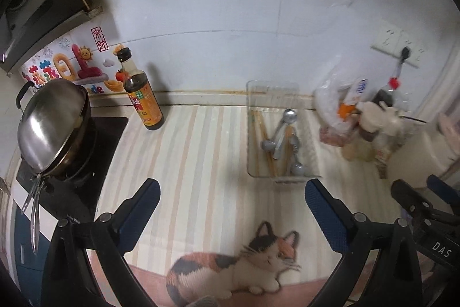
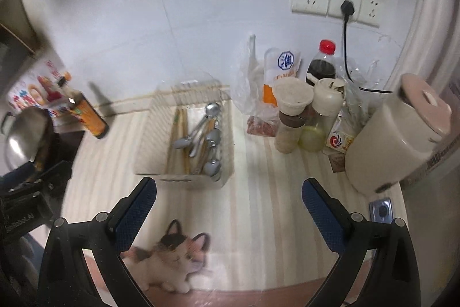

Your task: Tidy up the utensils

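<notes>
On the striped surface (image 1: 201, 148) with its printed calico cat, a clear rectangular plastic bin (image 2: 149, 140) sits toward twelve o'clock in the right wrist view and one o'clock in the left. Inside it, metal spoons (image 2: 211, 135) lie jumbled over wooden chopsticks (image 2: 179, 134), some crossing at angles (probably dropped in unsorted, which is what the task is there to fix).

The left hand-held gripper (image 1: 231, 200) hangs spread wide and empty just short of the bin's near wall. The right hand-held gripper (image 2: 228, 199) is also wide and empty, centred slightly right of the bin. Both seem poised for a first reach, so sorting looks barely started.
</notes>
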Tool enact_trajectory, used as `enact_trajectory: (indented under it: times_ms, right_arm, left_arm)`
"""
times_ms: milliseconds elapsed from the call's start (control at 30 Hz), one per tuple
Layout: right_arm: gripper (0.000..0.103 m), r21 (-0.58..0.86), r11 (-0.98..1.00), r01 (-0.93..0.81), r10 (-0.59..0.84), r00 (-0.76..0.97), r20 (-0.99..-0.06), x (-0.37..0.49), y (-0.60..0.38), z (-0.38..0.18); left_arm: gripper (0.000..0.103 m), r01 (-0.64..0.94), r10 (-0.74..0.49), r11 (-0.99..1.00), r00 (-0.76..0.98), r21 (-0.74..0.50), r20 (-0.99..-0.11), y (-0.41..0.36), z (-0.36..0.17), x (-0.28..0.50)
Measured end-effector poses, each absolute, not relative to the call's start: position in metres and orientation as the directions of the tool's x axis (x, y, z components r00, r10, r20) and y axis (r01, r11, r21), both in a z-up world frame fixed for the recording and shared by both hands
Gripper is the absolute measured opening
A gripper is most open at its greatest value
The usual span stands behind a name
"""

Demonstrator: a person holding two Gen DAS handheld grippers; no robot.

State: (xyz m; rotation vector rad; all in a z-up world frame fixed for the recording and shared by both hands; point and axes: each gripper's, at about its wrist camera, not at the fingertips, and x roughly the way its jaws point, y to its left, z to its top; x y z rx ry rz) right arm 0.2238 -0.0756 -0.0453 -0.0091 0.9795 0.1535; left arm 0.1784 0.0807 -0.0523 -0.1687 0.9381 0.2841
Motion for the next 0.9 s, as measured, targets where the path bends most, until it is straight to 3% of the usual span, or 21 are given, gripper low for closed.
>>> enact_trajectory:
  times_ms: [333, 900]
  right_arm:
    - [0.102, 0.155, 0.971, -0.180, 0.232, 0.577, -0.783, 0.131, -0.084, 0.016]
    - [0.102, 0.202, 0.940, -0.274, 0.330, 0.583, -0.743, 0.076, -0.097, 0.065]
  left_arm:
    - [0.103, -0.222, 0.034, 0.966, 0.622, -0.134, -0.782, 0.061, 0.002, 0.102]
    - [0.103, -0.205, 0.030, 0.967, 0.682, -0.151, -0.731, 0.037, 0.041, 0.048]
